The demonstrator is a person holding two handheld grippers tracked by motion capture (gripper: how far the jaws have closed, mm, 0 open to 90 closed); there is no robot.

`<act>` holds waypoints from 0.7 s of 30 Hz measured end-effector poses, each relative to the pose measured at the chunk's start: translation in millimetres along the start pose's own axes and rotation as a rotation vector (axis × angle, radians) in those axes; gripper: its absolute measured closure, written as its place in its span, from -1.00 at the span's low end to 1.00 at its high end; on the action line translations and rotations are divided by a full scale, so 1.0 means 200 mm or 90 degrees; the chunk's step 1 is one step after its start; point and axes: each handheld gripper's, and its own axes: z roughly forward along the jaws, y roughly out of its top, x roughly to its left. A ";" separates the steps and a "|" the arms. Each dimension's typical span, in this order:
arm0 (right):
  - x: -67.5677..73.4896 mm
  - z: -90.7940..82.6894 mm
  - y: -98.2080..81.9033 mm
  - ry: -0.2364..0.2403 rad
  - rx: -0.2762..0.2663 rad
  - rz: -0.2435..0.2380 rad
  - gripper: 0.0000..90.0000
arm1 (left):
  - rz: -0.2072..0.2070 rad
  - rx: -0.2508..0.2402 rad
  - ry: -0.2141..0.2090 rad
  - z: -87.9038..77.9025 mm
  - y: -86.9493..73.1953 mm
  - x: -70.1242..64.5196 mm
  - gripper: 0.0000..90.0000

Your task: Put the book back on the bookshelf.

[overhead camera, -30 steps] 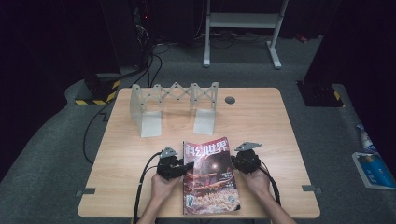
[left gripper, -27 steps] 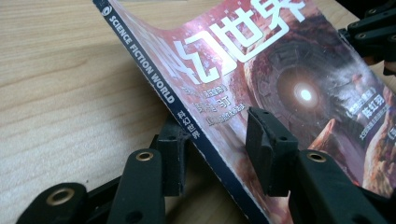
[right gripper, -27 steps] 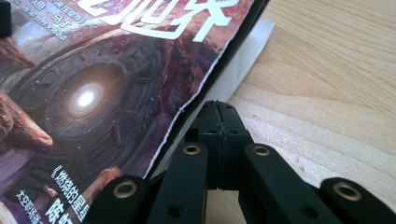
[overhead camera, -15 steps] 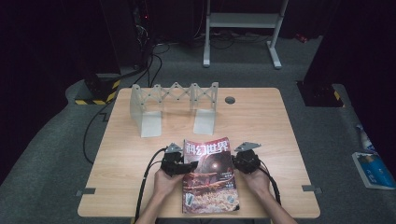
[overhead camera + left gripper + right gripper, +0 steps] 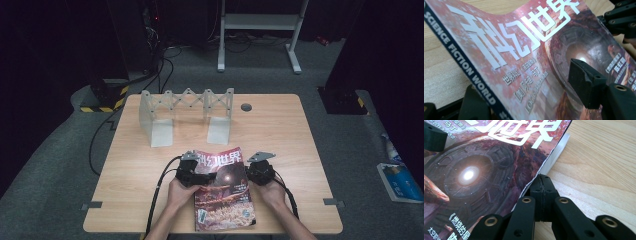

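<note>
Left gripper [image 5: 529, 100], its jaws just opening, straddles the spine of the magazine [image 5: 222, 190] lying on the bench [image 5: 300, 145], while the clenched right gripper [image 5: 541, 192] touches its floppy, glossy cover edge; grasping the stiffer spine seems wiser.

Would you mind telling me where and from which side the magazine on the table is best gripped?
I would take the magazine at a long edge, coming in level from the side. It lies flat on the table, so only its thin edges offer a pinch. The right gripper is shut at the open page edge; the left gripper, jaws just opening, straddles the spine edge.
</note>
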 end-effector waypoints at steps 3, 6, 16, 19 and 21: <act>0.00 0.00 0.00 0.005 -0.003 -0.001 0.99 | -0.001 0.000 0.000 0.00 0.00 0.00 -0.23; 0.01 0.01 0.00 0.012 -0.007 0.000 0.99 | 0.000 0.001 -0.002 0.01 0.00 0.00 -0.28; 0.04 0.03 0.02 0.027 -0.009 -0.002 0.99 | -0.016 0.014 0.017 0.01 0.02 -0.01 -0.01; 0.04 0.03 0.02 0.027 -0.009 -0.002 0.99 | -0.022 0.022 0.025 0.00 0.02 -0.02 0.13; 0.04 0.03 0.02 0.027 -0.008 0.001 0.99 | -0.026 0.032 0.023 0.00 0.03 -0.01 0.19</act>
